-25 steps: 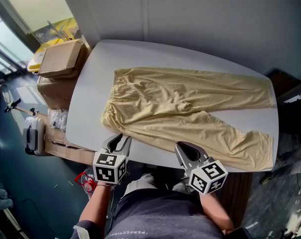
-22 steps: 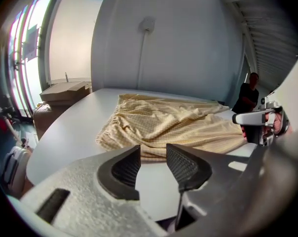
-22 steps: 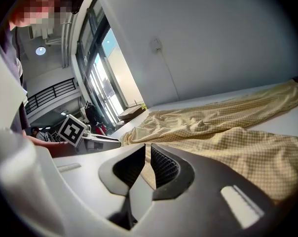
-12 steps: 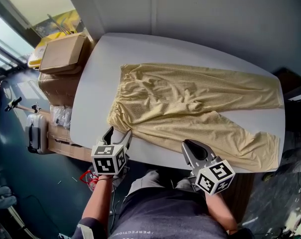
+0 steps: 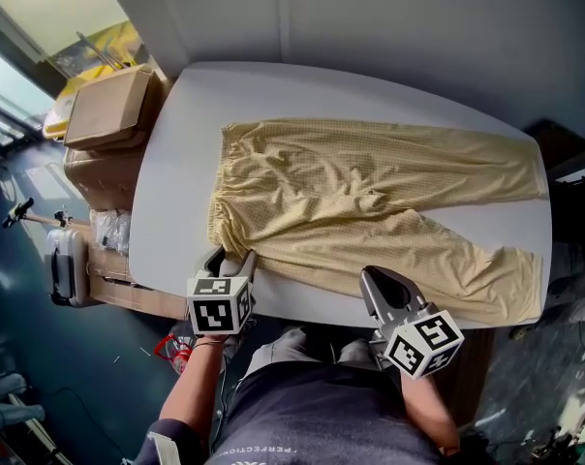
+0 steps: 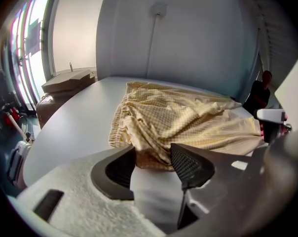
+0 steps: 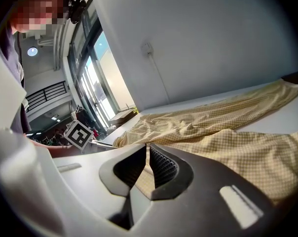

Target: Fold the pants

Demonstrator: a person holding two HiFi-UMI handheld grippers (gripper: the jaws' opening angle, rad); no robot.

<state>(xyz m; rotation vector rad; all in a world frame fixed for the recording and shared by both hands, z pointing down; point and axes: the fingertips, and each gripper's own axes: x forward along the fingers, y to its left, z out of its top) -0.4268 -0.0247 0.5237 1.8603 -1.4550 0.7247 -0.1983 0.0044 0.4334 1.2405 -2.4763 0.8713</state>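
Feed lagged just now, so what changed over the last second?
The left gripper moved in onto the waist corner of the pants; its jaws opened wide and have just begun closing, with cloth between them but not pinched. The right gripper stayed shut on the near leg's edge; the pants lie as before.

Left gripper (image 6: 153,156) is low over the table (image 6: 70,122), jaws wide apart and just been closing a little. The near waist corner of the yellow checked pants (image 6: 188,120) sits between the jaw tips, with the pads not pressing on it (the right pad may touch the cloth, hard to tell). The pants lie flat but wrinkled, elastic waistband (image 6: 118,125) to the left, legs running off right. Beyond the table's left end are cardboard boxes (image 6: 70,80). Behind is a plain wall (image 6: 198,38) with a cable (image 6: 153,43) running down it. There is a bright window (image 6: 33,38) at far left.
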